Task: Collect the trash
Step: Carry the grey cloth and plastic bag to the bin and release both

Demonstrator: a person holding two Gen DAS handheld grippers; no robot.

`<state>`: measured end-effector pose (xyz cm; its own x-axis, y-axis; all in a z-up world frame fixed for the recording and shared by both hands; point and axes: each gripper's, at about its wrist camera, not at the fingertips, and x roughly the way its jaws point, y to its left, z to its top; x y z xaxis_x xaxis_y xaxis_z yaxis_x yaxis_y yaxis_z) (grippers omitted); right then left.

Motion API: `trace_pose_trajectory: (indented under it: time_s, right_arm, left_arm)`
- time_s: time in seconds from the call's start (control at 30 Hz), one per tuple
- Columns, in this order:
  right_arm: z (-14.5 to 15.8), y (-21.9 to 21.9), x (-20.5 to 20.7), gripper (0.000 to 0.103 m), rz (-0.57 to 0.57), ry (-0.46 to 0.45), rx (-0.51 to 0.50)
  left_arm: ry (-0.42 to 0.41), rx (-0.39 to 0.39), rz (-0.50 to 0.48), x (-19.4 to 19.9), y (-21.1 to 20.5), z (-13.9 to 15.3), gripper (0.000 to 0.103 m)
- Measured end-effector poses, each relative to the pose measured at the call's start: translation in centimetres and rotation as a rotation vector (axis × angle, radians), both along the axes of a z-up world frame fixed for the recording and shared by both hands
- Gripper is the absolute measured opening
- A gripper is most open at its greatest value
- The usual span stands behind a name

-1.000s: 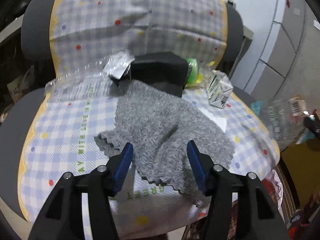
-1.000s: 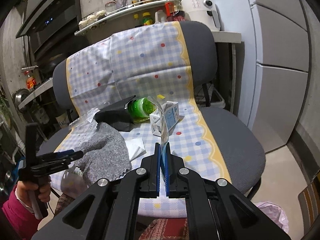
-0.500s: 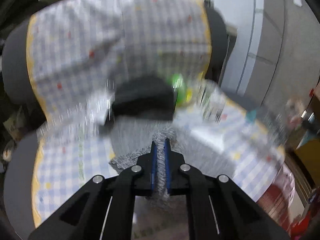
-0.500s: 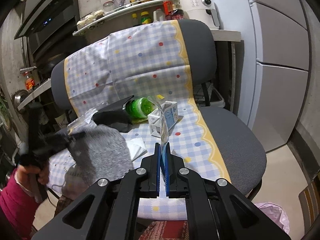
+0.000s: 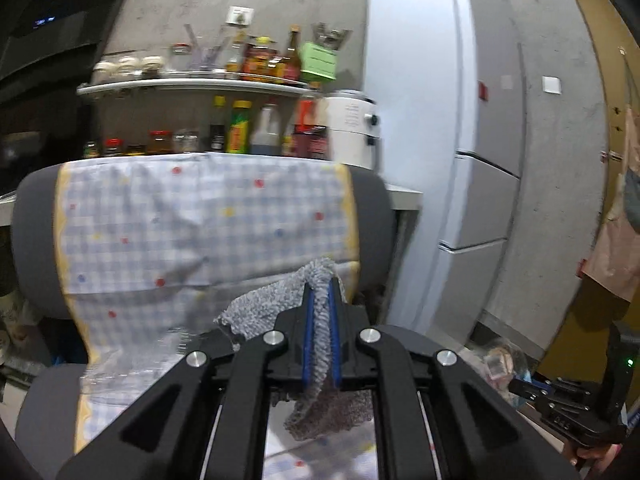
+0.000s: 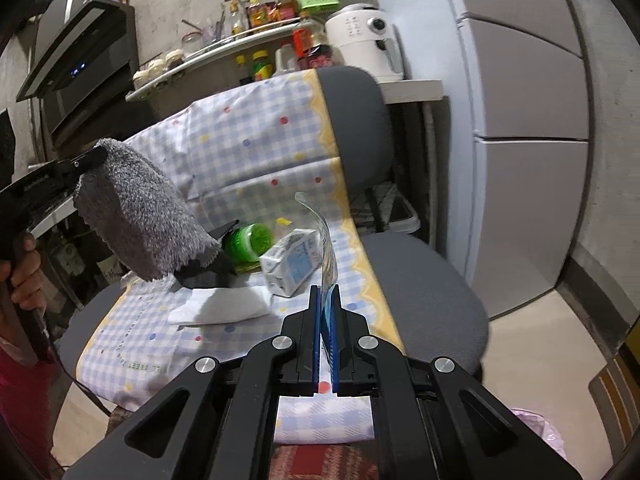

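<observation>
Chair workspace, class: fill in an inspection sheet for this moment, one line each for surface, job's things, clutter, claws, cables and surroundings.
Surface: chair seat under a checked cover.
Job's things: green bottle, carton and white paper lie on the seat; clear wrapper is held up.
Clutter: grey cloth hangs lifted off the seat; a black object lies behind it.
Claws: left claw shut on the cloth; right claw shut on the wrapper.
Cables: nothing seen.
Surroundings: shelf of bottles, white appliance, fridge.
</observation>
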<state>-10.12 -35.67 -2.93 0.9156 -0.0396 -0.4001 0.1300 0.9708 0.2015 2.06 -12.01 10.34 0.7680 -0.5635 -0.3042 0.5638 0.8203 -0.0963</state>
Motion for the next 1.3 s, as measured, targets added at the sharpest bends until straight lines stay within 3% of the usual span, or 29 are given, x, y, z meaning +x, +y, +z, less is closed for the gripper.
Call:
trace_pose_trajectory:
  time_s: [0.33, 0.6, 0.8, 0.9, 1.3]
  right_arm:
    - [-1.4, -4.9, -7.7, 0.004, -0.2, 0.047, -0.014]
    - [-6.4, -8.8, -13.2, 0.005, -0.368, 0.187, 0.055]
    - [-11.1, -11.3, -13.3, 0.009, -0.418, 0.299, 0.137]
    - [-12.2, -12.1, -13.0, 0.019, -0.431, 0.32, 0.169]
    - [-8.8, -13.2, -16.4, 0.02, -0.508, 0.168, 0.161]
  left_arm:
    - [0.077, 0.008, -0.297, -7.1, -11.5, -6.1, 0.005]
    - [0.138, 0.063, -0.516, -12.4, -17.8, -11.3, 0.005]
    - [0.166, 0.117, -0.548, -13.3, -19.5, -13.5, 0.005]
    - [0.172, 0.135, -0.545, -13.0, -19.7, -13.8, 0.005]
    - [0.193, 0.179, -0.625, -14.7, -22.3, -14.8, 0.005]
